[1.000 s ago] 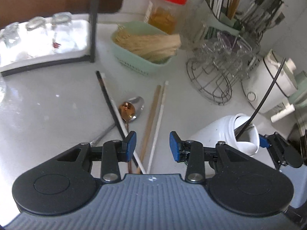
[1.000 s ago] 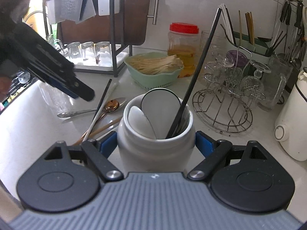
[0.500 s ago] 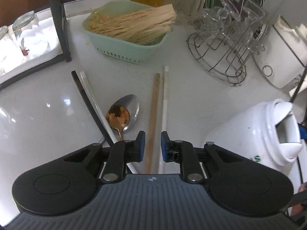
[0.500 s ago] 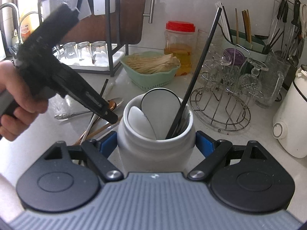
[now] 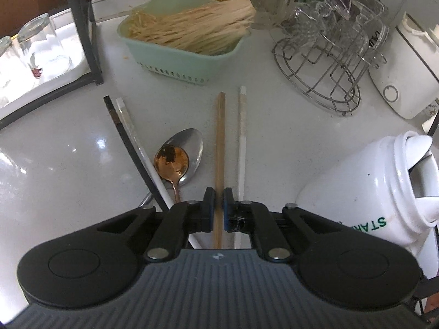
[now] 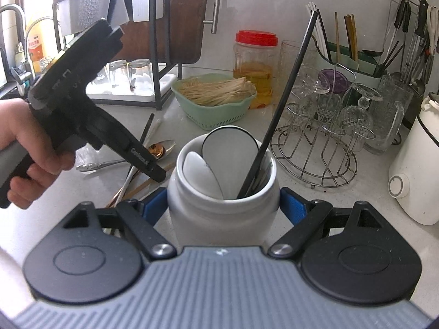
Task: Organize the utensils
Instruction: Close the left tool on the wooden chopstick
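Closing on a wooden chopstick (image 5: pixel 219 148), the left hand-held gripper (image 5: pixel 217 205) has its blue pads at either side of the stick's near end, which lies flat on the white surface (image 5: pixel 68 164). Just right of it, a white chopstick (image 5: pixel 241 137) lies parallel; to the left a copper spoon (image 5: pixel 172 161) rests in the bowl of a silver spoon (image 5: pixel 192 145), with a black and a white chopstick (image 5: pixel 131 134) crossing beyond. The right hand-held gripper (image 6: pixel 223 205) clamps a white ceramic jar (image 6: pixel 222 219) (green lettering on its side) – jaws easing apart slightly, pads on the jar wall. Inside the jar: white spoons and one black chopstick (image 6: pixel 285 101), leaning. Farther back – a green basket (image 6: pixel 214 109) of pale sticks.
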Demonstrator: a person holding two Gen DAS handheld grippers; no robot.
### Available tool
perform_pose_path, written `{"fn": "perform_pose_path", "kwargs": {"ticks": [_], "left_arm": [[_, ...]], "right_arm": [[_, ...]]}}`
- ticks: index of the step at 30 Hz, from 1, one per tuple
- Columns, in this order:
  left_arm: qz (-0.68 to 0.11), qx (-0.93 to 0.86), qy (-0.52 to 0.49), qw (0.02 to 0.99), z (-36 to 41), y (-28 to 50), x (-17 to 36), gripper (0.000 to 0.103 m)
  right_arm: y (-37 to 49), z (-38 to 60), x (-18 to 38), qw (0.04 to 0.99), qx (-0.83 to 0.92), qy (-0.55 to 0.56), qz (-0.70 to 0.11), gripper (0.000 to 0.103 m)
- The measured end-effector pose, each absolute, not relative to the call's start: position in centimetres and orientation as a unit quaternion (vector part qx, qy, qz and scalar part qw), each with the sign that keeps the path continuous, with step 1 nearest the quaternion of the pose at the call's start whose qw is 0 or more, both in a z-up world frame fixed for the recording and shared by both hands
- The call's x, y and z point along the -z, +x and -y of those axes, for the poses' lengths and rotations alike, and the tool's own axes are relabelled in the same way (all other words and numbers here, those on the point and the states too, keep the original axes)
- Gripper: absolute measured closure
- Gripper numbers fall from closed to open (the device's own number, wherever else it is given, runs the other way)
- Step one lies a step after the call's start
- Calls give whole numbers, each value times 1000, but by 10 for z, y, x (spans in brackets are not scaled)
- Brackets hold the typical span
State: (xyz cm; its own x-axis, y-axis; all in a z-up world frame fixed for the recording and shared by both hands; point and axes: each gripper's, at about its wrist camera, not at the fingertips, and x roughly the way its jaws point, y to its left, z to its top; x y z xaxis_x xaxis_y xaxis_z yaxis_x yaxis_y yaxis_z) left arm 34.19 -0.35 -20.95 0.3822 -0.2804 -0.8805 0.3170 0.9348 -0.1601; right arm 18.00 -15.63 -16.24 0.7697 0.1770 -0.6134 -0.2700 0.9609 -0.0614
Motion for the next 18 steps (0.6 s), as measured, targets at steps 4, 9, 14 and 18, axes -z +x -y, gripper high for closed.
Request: {"fn": "perform_pose_path", "kwargs": {"ticks": [4, 9, 14, 18], "left_arm": [[-525, 172, 8, 834, -4, 335, 203, 96], [-536, 176, -1, 826, -14, 319, 199, 96], [-541, 172, -9, 823, -28, 300, 194, 96], [-552, 177, -7, 815, -35, 288, 194, 96]], "right_arm": [[181, 157, 162, 938, -120, -72, -318, 13], [182, 157, 162, 938, -119, -72, -318, 13], [182, 156, 162, 938, -118, -72, -317, 13], [182, 156, 162, 938, -117, -73, -318, 13]]}}
